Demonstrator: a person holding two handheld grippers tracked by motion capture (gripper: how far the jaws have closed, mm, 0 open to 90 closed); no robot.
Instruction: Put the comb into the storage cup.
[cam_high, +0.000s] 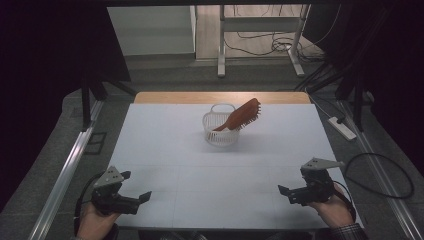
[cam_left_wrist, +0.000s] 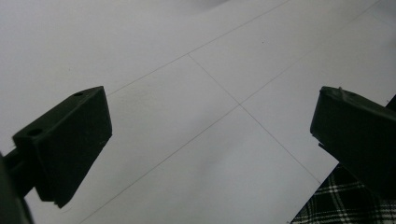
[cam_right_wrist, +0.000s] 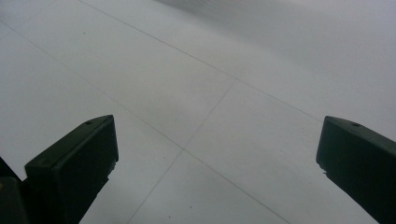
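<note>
Grippers rest at the near corners of the table (cam_high: 165, 150): the left gripper (cam_high: 134, 187) and right gripper (cam_high: 290, 186) both gape wide, holding nothing. The hairbrush (cam_high: 242, 116) leans in the white basket (cam_high: 220, 135), head over the rim, well apart from both. Seemingly no reach is under way; the next move calls for crossing open tabletop.
</note>
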